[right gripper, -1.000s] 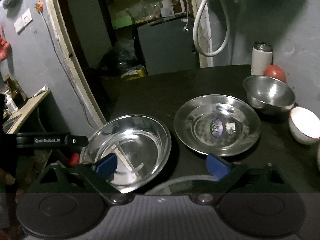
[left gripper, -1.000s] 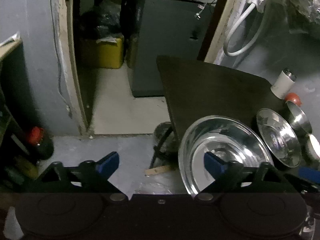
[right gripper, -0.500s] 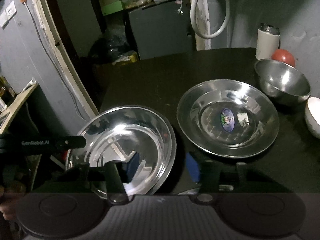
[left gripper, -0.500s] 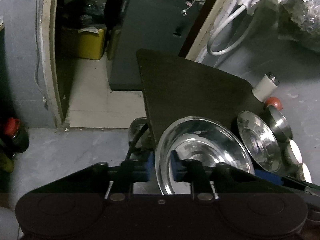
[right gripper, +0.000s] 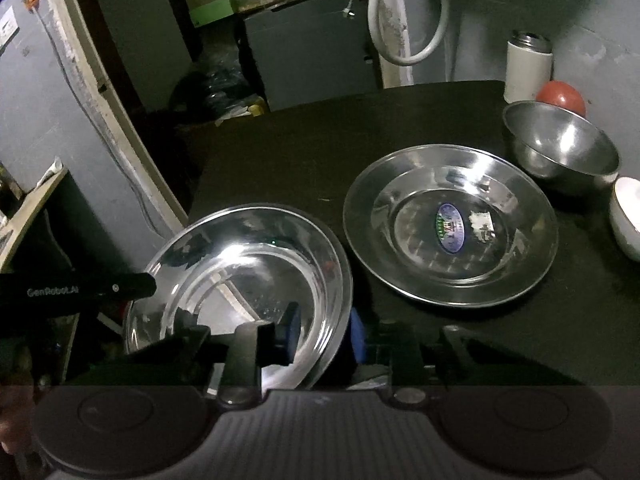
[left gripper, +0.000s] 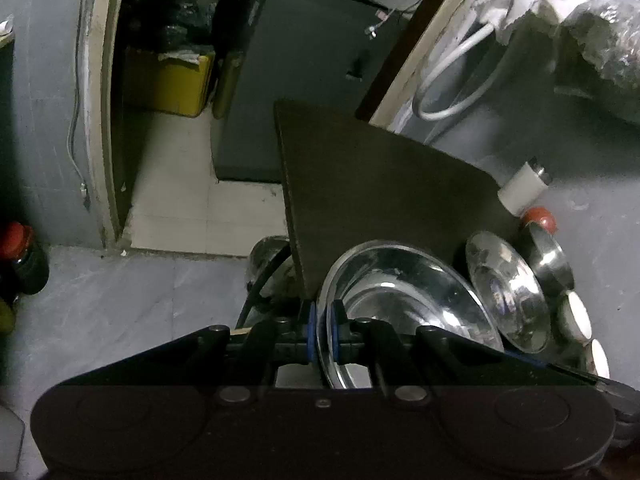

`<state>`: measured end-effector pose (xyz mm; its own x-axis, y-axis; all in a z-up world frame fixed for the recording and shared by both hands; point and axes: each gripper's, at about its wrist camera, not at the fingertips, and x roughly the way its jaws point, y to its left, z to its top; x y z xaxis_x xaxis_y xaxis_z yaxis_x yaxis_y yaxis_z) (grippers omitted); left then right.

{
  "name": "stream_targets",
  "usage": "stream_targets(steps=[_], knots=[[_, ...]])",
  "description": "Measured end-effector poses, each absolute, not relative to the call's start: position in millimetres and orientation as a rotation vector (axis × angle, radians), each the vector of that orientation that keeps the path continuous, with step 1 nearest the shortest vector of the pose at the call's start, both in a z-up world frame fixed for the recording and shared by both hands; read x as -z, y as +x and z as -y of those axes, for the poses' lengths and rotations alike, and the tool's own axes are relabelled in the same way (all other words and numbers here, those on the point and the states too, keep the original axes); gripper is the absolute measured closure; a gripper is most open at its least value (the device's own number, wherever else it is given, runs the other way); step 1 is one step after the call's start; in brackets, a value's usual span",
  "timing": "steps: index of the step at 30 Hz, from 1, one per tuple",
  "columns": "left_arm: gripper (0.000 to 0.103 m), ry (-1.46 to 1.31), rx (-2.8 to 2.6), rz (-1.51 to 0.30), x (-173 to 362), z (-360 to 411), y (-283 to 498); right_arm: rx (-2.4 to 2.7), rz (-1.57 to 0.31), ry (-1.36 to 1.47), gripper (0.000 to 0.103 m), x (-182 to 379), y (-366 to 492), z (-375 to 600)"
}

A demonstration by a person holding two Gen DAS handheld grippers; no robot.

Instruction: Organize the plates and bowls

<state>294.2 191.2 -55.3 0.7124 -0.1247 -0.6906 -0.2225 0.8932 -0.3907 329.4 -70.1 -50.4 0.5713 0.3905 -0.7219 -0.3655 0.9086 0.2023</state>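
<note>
A glass bowl (right gripper: 248,272) sits at the near left corner of the black table (right gripper: 304,160), overhanging its edge. My left gripper (left gripper: 323,330) is shut on the bowl's left rim; the bowl also shows in the left wrist view (left gripper: 404,304). My right gripper (right gripper: 320,332) is shut on its near right rim. A steel plate (right gripper: 450,224) with a sticker lies to the right of the bowl. A steel bowl (right gripper: 560,148) and a white bowl (right gripper: 626,216) stand further right.
A white flask (right gripper: 528,66) and a red ball (right gripper: 560,98) stand at the back right by the wall. The table's left edge drops to the grey floor (left gripper: 120,304). A red-capped bottle (left gripper: 20,256) stands on the floor at left.
Both grippers went from wide open to shut on the glass bowl's rim, the left on its left side, the right on its near right side. Both moved closer to the bowl.
</note>
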Motion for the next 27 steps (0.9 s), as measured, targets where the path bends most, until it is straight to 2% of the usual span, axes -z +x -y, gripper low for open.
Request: stream_targets(steps=[11, 27], knots=[[0.095, -0.475, -0.024, -0.735, 31, -178, 274, -0.463, -0.782, 0.038, 0.073, 26, 312, 82], [0.095, -0.361, 0.187, -0.809, 23, -88, 249, -0.335, -0.763, 0.082, 0.073, 5, 245, 178]])
